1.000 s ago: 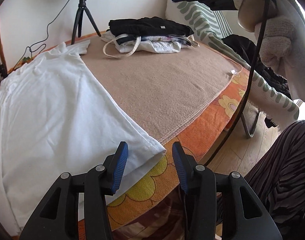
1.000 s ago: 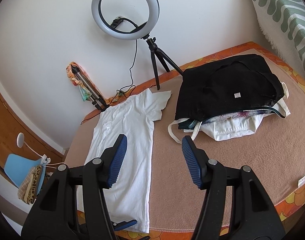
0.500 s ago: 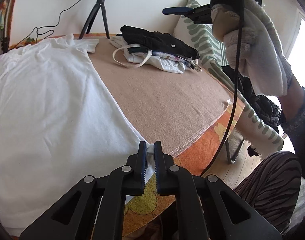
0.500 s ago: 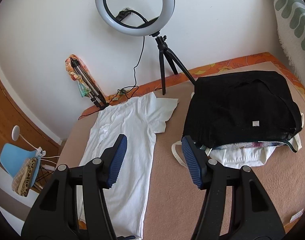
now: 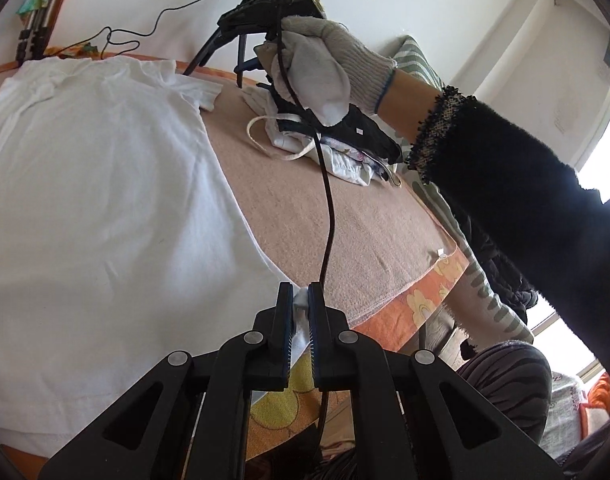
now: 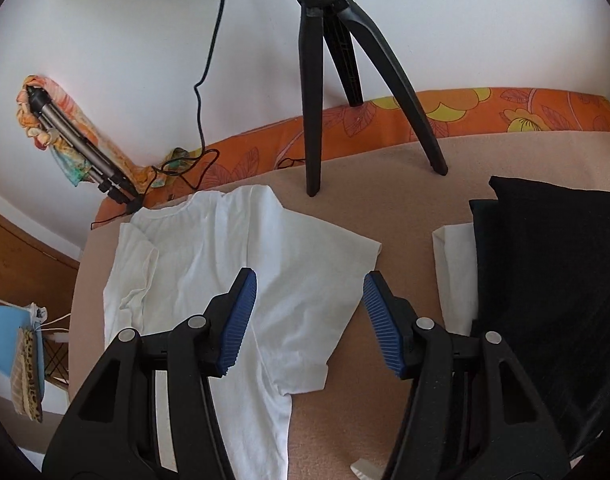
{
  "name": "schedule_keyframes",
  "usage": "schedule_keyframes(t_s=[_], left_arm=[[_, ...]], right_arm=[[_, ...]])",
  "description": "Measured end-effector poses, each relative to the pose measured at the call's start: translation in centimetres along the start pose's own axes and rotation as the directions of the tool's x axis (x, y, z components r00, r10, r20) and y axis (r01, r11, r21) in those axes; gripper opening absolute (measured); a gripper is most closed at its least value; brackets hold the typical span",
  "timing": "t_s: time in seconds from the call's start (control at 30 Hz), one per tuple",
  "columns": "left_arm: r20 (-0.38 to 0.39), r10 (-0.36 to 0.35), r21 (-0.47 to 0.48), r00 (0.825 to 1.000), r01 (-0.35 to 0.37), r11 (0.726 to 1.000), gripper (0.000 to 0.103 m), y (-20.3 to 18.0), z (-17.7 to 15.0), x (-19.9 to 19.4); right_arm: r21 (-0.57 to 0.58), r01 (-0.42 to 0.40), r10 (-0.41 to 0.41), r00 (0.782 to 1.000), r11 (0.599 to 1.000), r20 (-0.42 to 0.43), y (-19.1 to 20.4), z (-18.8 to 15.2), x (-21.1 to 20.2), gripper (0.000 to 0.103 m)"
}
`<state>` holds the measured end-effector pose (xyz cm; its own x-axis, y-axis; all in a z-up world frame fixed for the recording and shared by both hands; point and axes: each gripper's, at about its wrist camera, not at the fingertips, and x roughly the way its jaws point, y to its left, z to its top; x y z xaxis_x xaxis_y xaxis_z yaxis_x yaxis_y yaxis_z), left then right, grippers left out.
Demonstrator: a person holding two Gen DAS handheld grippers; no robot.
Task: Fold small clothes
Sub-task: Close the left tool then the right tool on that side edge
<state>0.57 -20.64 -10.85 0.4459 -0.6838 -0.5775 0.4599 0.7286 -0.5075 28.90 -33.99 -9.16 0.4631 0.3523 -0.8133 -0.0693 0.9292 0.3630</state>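
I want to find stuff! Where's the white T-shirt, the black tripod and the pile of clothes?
white T-shirt [image 6: 209, 264]: right wrist view, on its chest.
black tripod [image 6: 311, 100]: right wrist view, on its front leg.
pile of clothes [image 5: 345, 160]: left wrist view, on the white garment underneath.

The white T-shirt [image 6: 209, 280] lies spread flat on the tan blanket [image 6: 405, 208], short sleeve out.

The T-shirt [image 6: 209, 280] lies flat on the blanket [image 5: 345, 216] that covers the bed, its collar toward the wall. To its right, apart from the sleeve, sits a stack of folded clothes [image 6: 545, 280]. Behind both, the tripod [image 6: 325, 80] stands on the blanket near the wall, between shirt and stack.
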Motion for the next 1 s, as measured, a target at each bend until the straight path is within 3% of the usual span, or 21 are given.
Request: schedule_keyframes(t_s=[0.17, 0.47, 0.53, 0.6, 0.63, 0.77, 1.0], left_arm=[[-0.002, -0.012, -0.023, 1.0, 0.012, 1.0, 0.006, 0.5, -0.1, 0.0], [-0.01, -0.037, -0.038, 0.999, 0.036, 0.999, 0.006, 0.1, -0.5, 0.4], [-0.006, -0.04, -0.044, 0.999, 0.039, 0.998, 0.006, 0.3, -0.5, 0.4], [-0.001, -0.041, -0.051, 0.999, 0.041, 0.998, 0.006, 0.5, -0.5, 0.4], [0.003, -0.044, -0.056, 0.999, 0.044, 0.997, 0.006, 0.6, -0.5, 0.3], [0.024, -0.049, -0.075, 0.999, 0.05, 0.996, 0.006, 0.9, -0.6, 0.0], [0.068, -0.044, -0.121, 0.997, 0.052, 0.991, 0.005, 1.7, -0.7, -0.7]], right_arm=[[-0.03, 0.114, -0.115, 0.993, 0.993, -0.018, -0.2, 1.4, 3.4, 0.057], [-0.066, 0.195, -0.199, 0.979, 0.978, -0.051, -0.7, 1.9, 7.2, 0.05], [-0.103, 0.229, -0.233, 0.972, 0.968, -0.033, -0.2, 1.7, 7.5, 0.043], [-0.125, 0.253, -0.258, 0.966, 0.959, -0.023, 0.2, 1.7, 7.7, 0.016], [-0.124, 0.243, -0.248, 0.968, 0.962, -0.029, 0.2, 1.7, 7.7, 0.011], [-0.124, 0.234, -0.237, 0.971, 0.964, -0.013, 0.9, 1.8, 7.0, 0.006], [-0.137, 0.237, -0.234, 0.972, 0.962, 0.039, 3.8, 3.3, 4.3, 0.005]])
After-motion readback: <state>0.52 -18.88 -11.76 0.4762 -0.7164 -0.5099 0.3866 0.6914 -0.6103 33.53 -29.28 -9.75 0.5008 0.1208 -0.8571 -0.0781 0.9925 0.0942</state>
